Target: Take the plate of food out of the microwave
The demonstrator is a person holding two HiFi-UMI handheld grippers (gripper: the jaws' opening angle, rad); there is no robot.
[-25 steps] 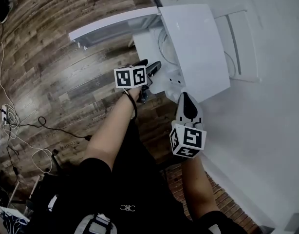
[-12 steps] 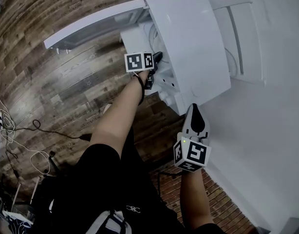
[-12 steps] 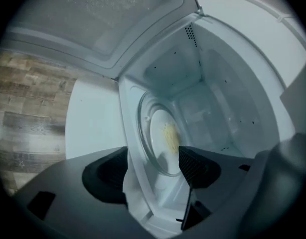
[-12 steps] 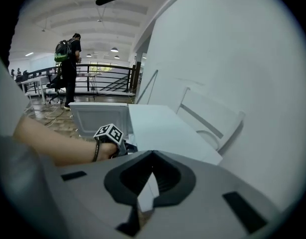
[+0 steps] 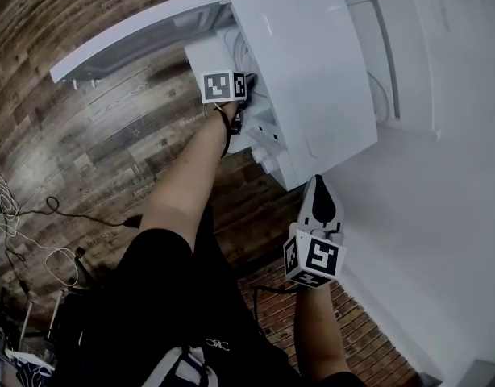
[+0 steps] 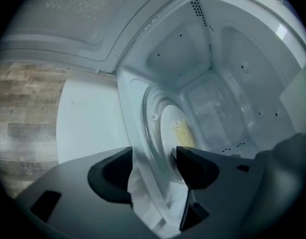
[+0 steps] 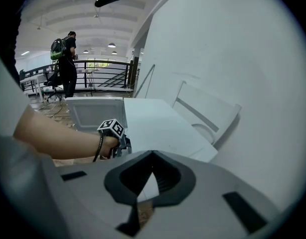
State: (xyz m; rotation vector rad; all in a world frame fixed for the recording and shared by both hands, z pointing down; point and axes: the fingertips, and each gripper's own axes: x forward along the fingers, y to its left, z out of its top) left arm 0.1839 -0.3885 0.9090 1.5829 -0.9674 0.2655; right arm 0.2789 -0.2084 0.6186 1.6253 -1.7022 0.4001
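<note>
The white microwave [image 5: 304, 71] stands with its door [image 5: 126, 35] swung open. Inside, a white plate [image 6: 169, 133] with yellow food [image 6: 184, 132] lies on the glass turntable [image 6: 149, 126]. My left gripper [image 5: 235, 107] reaches into the opening. In the left gripper view the left gripper [image 6: 153, 168] is closing its jaws, with the near rim of the turntable and plate between them and the pads not pressing on it. My right gripper [image 5: 318, 185] hangs beside the microwave's near corner. Its jaws meet on nothing in the right gripper view [image 7: 152, 156].
Cables [image 5: 22, 232] trail over the wood floor at the left. A white wall [image 5: 441, 216] runs along the right, and a white frame [image 5: 393, 55] stands behind the microwave. In the right gripper view a person with a backpack [image 7: 67, 59] stands far off by a railing.
My left gripper has moved forward from in front of the microwave into its opening. The right gripper has dropped back, away from the microwave's side.
</note>
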